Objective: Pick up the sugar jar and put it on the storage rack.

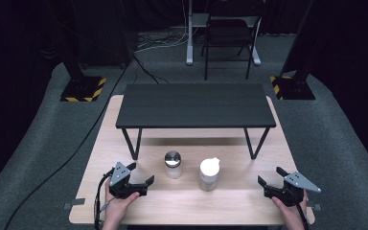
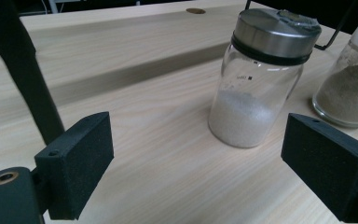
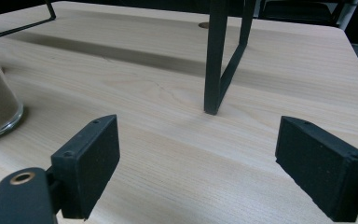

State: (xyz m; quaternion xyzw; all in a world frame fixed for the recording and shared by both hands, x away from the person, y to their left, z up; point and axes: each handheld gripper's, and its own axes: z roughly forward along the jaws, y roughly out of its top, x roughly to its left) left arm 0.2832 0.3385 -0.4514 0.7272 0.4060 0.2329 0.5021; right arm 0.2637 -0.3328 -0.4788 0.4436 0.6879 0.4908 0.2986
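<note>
Two glass jars, steel-lidded jar and white-lidded jar, near table front edge; left gripper and right gripper flanking, jaws spread, empty.

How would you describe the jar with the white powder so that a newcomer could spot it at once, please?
Find the light wooden table and the low black shelf standing on it. Just in front of the shelf stand two glass jars; take the left one, with a shiny metal lid and white grains, unlike its white-capped, brown-filled neighbour.
</note>
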